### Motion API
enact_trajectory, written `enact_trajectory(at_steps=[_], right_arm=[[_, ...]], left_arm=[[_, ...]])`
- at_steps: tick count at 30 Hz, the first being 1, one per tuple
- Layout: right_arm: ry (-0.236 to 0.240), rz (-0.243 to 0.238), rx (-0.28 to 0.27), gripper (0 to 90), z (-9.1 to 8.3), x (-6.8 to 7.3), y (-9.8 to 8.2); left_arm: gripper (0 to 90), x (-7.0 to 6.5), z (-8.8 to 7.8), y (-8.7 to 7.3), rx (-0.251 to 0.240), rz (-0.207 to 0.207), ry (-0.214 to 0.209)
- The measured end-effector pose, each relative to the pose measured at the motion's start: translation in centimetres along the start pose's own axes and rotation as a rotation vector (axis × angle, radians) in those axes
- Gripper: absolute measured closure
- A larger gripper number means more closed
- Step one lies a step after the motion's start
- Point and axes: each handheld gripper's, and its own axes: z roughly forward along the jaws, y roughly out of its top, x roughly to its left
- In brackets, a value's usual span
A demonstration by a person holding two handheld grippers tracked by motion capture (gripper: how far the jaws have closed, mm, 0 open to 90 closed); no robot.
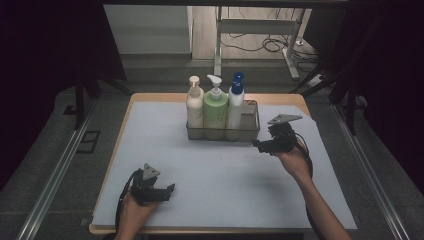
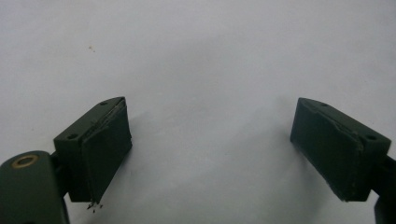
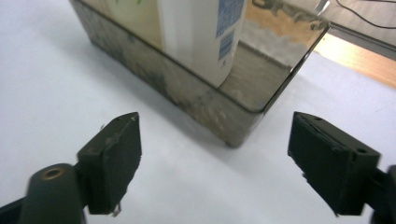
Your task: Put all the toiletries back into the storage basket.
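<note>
A clear rectangular tray [image 1: 250, 131] stands at the back middle of the white mat and holds three pump bottles: a cream one [image 1: 194, 106], a green one [image 1: 215, 109] and a white one with a blue cap [image 1: 235, 104]. My right gripper [image 1: 257, 146] hovers just in front of the tray's right end, open with nothing between its jaws. In the right gripper view the tray's corner [image 3: 243, 116] and the white bottle [image 3: 201, 37] lie ahead of the open right gripper [image 3: 215, 158]. My left gripper [image 1: 167, 191] rests open near the front left, and in its own view the left gripper [image 2: 210, 149] faces bare mat.
The white mat [image 1: 210, 175] covers a wooden table whose edge [image 1: 215, 96] shows at the back. Metal rails [image 1: 60, 170] run along both sides of the table. A desk frame and cables [image 1: 270, 42] stand on the floor beyond.
</note>
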Motion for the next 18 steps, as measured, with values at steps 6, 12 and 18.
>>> enact_trajectory(at_steps=[6,12,18], right_arm=[[0.015,-0.019,0.018,12.2,-0.9,0.3,-1.3],[-0.001,-0.040,0.046,4.5,-1.4,0.8,-2.9],[-0.020,-0.073,0.059,2.5,-1.8,1.4,-4.8]], left_arm=[[12.0,0.0,0.0,0.0,0.000,0.000,0.001],[12.0,0.0,0.0,0.0,0.000,0.001,0.000],[12.0,0.0,0.0,0.0,0.001,0.002,0.001]])
